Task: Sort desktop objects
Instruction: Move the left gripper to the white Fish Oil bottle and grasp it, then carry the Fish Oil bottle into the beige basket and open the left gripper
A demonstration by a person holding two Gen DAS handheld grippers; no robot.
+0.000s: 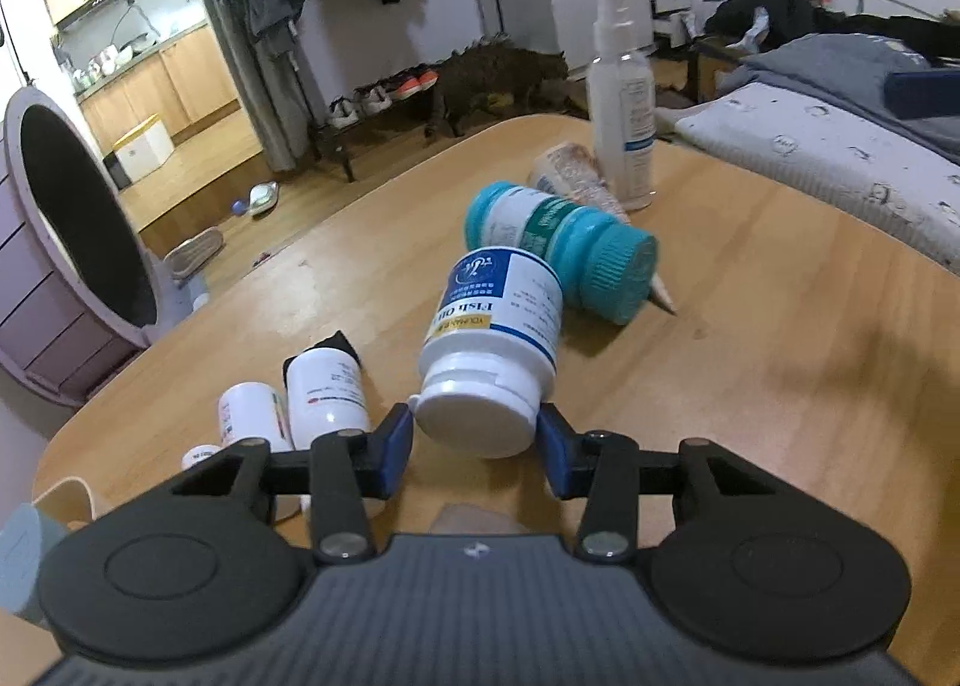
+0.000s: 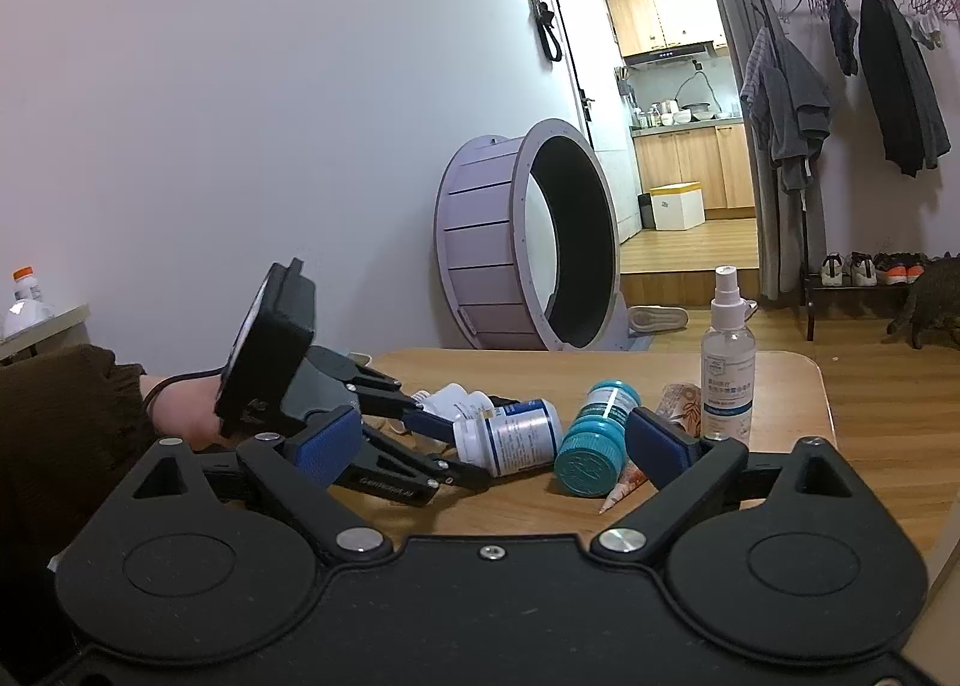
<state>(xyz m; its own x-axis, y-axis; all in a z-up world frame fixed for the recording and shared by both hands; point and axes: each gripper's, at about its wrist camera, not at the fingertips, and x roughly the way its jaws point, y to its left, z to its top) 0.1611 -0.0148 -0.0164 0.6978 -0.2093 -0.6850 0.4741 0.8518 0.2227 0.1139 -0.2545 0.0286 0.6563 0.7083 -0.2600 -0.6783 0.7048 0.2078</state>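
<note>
A white fish-oil bottle lies on the wooden table, cap toward me. My left gripper is shut on its white cap; it also shows in the right wrist view, gripping the bottle. A teal bottle lies behind it, on its side, also seen in the right wrist view. A clear spray bottle stands upright at the back. My right gripper is open and empty, held short of the bottles.
Two small white bottles lie left of my left gripper. A patterned tube lies behind the teal bottle. A purple cat wheel stands on the floor beyond the table. A bed borders the table's right side.
</note>
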